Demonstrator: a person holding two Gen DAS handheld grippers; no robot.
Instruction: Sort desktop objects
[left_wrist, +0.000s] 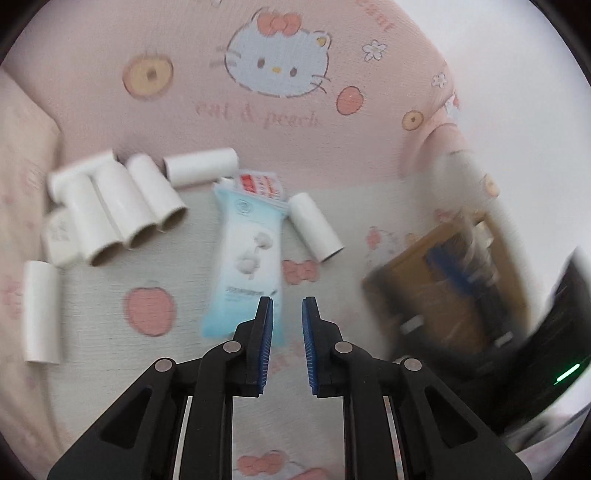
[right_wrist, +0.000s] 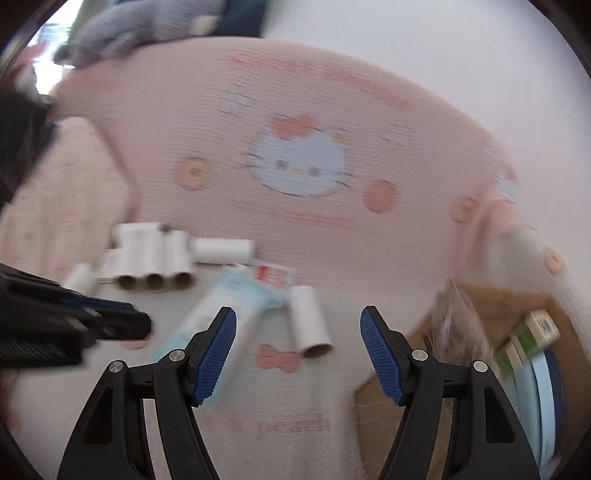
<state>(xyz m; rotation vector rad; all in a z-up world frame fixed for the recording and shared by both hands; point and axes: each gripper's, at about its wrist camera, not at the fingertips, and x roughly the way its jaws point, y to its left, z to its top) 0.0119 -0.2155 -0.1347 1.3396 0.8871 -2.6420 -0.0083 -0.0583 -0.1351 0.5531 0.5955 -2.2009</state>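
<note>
A light blue and white packet lies on the patterned cloth, with a red-and-white packet under its far end. Several white paper rolls lie in a group at the left, one roll lies alone right of the blue packet. My left gripper hovers over the near end of the blue packet, jaws a narrow gap apart and empty. My right gripper is wide open and empty above the cloth, with the lone roll and the blue packet ahead. The left gripper shows at the left of the right wrist view.
A cardboard box stands at the right with items inside; in the right wrist view the box holds green-and-white cartons and a clear bag. A pink Hello Kitty cushion rises behind the objects. A white wall is beyond.
</note>
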